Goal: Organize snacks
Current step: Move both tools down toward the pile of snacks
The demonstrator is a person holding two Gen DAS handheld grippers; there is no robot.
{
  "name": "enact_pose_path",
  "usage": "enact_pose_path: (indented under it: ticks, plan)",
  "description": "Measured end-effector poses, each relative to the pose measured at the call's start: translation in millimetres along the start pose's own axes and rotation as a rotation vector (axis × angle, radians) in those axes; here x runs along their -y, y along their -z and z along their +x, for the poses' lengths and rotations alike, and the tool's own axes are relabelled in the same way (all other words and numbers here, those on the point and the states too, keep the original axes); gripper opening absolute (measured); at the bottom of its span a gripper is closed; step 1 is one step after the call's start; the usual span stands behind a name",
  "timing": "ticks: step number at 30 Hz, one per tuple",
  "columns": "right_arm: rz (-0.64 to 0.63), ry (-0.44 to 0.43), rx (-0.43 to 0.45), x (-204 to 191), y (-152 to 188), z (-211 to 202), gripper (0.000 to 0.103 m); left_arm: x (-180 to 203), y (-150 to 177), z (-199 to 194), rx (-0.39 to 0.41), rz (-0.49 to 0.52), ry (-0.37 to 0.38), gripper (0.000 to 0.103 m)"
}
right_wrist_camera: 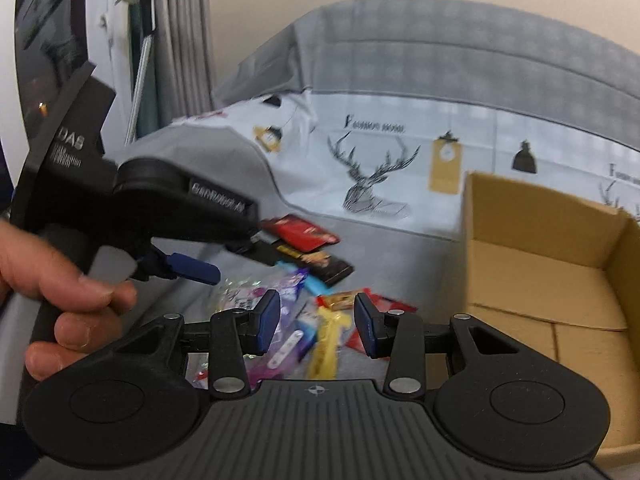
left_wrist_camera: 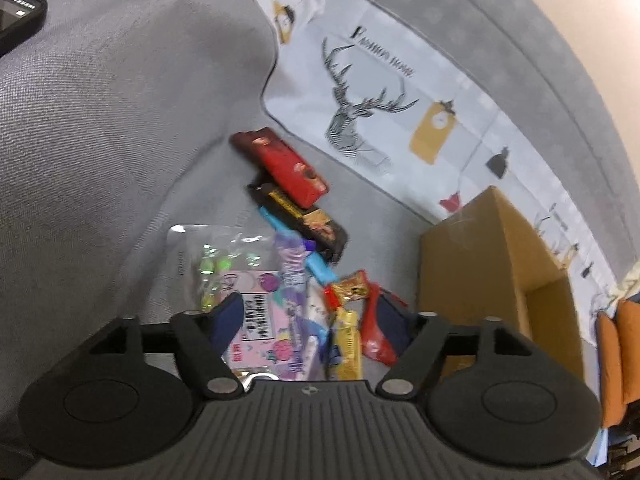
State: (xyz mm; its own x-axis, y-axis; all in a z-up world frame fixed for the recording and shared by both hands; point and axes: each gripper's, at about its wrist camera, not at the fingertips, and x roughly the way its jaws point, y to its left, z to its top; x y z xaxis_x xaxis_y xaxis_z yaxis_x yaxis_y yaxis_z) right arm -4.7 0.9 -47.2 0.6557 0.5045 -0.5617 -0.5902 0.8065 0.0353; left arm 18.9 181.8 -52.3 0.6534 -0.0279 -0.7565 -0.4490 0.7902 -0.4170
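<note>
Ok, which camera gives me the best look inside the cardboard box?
The right wrist view: the cardboard box shows its open top and bare floor. The left wrist view shows mostly the box's outer side, with only a sliver of the interior.

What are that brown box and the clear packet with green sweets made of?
The brown box looks like matte corrugated cardboard: plain tan walls, folded bottom flaps. The clear packet seems glossy plastic film: see-through, with shiny glints.

A right gripper [right_wrist_camera: 316, 322] with parted, empty fingers hovers over scattered snacks [right_wrist_camera: 304, 280] beside an open cardboard box [right_wrist_camera: 536, 216] on a grey sofa [right_wrist_camera: 400, 240].
</note>
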Motion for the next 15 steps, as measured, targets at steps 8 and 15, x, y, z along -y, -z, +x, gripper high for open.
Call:
enact_pose_path:
  ticks: [8, 15]
  plan:
    - [-0.007, -0.018, -0.091, -6.2, 7.1, 28.0, 0.044, -7.4, -1.7, 11.8, -0.042, -0.031, -0.050, 0.087]
    - [0.005, -0.012, -0.127, -8.6, 7.6, 40.4, 0.044, -16.3, -2.8, 21.7, -0.089, -0.074, -0.065, 0.089]
